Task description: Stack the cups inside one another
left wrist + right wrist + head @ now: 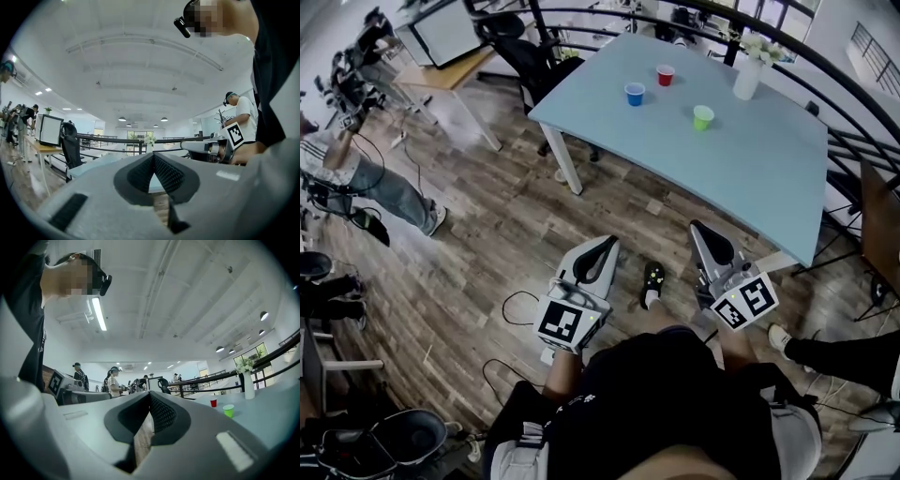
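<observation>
Cups: three on the pale blue bench (769, 178), none touching another. The blue cup (635, 94) is nearest the bench's left edge. The red cup (666, 75) is a little beyond it toward the far side. The green cup (703, 117) sits further right and closer to the person.
Stacking done: none that I can see. Each cup stands upright on its own with nothing inside it.
Left claw (603, 249): held out over the wooden floor (487, 234), well short of the bench and aimed roughly level toward it. In its own view the jaws meet at the tips with nothing between them.
Right claw (705, 234): beside the left one and also over the floor, near the bench's near corner. Its jaws are pressed together and empty. The red and green cups show far off to the right in its view.
Also on the bench: a white vase (747, 79) with flowers, near the far edge and apart from the cups.
Stage: my guess is the walk-up, since neither claw is within reach of a cup.
Left to do: all of it. A claw has to spread, take one cup, lower it into a second, then that pair must be joined with the third.
Likely snag: the cups look light, so a squeeze may dent one or tip it.
</observation>
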Available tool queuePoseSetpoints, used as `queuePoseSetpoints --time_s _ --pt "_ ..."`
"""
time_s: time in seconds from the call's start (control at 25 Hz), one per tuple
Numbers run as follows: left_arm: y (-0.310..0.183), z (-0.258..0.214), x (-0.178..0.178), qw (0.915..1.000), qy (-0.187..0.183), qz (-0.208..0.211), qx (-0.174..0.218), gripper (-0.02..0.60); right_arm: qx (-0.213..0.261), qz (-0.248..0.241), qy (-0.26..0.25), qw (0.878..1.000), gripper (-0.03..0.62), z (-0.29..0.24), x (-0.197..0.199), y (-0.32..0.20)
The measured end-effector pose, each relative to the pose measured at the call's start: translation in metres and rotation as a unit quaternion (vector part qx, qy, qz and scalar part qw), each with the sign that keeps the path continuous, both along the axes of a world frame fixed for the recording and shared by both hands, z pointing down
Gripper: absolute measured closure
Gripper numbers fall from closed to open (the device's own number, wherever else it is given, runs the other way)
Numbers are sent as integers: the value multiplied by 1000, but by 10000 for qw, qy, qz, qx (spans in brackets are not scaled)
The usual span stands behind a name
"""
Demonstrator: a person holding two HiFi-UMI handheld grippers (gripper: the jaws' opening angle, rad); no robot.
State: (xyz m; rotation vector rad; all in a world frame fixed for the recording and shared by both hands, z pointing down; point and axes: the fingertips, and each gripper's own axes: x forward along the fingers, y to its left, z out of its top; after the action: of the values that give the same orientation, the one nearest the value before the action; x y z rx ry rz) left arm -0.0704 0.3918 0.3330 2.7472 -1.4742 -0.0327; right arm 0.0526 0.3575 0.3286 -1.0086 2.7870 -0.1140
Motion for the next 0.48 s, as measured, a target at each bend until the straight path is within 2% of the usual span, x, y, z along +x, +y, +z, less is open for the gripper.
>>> queuePoseSetpoints --time_s 0.28,0.48 --pt "-54 3 8 10000 36 15 -54 589 -41 51 17 10000 591 4 10 -56" --pt "-97 -8 11 9999 -121 -13 -18 589 -88 63 -74 9999 591 1 16 -100"
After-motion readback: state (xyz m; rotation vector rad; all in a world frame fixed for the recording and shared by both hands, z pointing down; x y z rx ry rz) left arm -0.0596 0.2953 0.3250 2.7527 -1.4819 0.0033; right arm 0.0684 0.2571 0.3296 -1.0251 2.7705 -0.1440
